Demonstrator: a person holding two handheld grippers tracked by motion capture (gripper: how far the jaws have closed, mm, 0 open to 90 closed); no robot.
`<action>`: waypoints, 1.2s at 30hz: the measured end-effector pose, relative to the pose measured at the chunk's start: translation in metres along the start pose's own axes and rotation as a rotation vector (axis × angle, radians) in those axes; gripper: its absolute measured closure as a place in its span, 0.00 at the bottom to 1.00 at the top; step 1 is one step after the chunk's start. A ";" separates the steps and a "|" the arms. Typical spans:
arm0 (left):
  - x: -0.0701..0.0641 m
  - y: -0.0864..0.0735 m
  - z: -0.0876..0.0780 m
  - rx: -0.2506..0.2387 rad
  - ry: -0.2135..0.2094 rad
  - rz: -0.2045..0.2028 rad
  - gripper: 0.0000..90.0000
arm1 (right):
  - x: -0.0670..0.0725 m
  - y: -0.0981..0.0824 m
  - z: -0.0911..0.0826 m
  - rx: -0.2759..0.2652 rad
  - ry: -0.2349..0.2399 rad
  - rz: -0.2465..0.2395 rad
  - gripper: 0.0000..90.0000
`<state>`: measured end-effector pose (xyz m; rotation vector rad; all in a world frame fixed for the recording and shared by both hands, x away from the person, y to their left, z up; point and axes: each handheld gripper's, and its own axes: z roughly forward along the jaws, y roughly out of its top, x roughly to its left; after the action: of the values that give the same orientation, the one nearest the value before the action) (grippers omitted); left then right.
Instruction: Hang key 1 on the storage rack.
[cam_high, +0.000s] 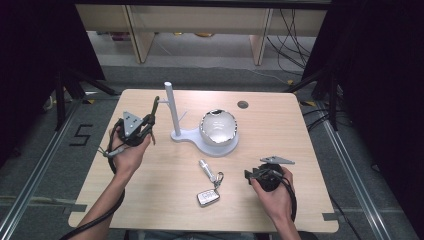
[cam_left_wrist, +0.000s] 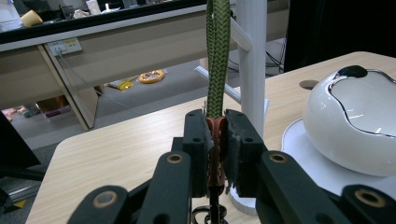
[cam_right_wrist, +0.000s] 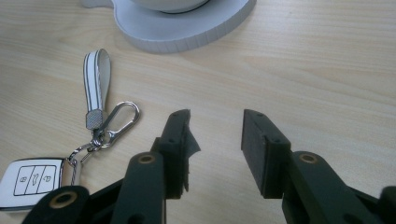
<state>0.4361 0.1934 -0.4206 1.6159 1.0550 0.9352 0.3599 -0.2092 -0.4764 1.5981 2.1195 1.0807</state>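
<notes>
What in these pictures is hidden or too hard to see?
- Lower end of the green strap: left gripper view, hidden between the left gripper's shut jaws.
- Top of the white post: left gripper view, cut off by the upper edge.
- Car key buttons: right gripper view, partly behind the right gripper; high view, too small.
- White bowl: right gripper view, cut off by the top edge.

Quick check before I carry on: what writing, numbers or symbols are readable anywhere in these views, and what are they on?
"5": a black digit marked on the floor left of the table.
Car key fob: three button icons, no readable lettering.
Wall socket plate behind the desks: too small to read.
No other text is legible.
</notes>
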 end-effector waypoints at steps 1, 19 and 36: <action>0.000 0.000 0.000 0.002 -0.001 0.003 0.88 | 0.000 0.000 0.000 0.001 0.001 -0.004 0.69; -0.003 0.002 0.005 0.016 0.001 0.031 0.88 | 0.000 0.000 0.000 0.005 0.002 -0.007 0.69; -0.010 0.002 0.009 0.027 0.016 0.102 0.87 | 0.000 0.000 -0.001 0.003 -0.002 -0.011 0.69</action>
<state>0.4416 0.1812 -0.4221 1.7005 1.0078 1.0060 0.3598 -0.2098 -0.4757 1.5867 2.1268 1.0724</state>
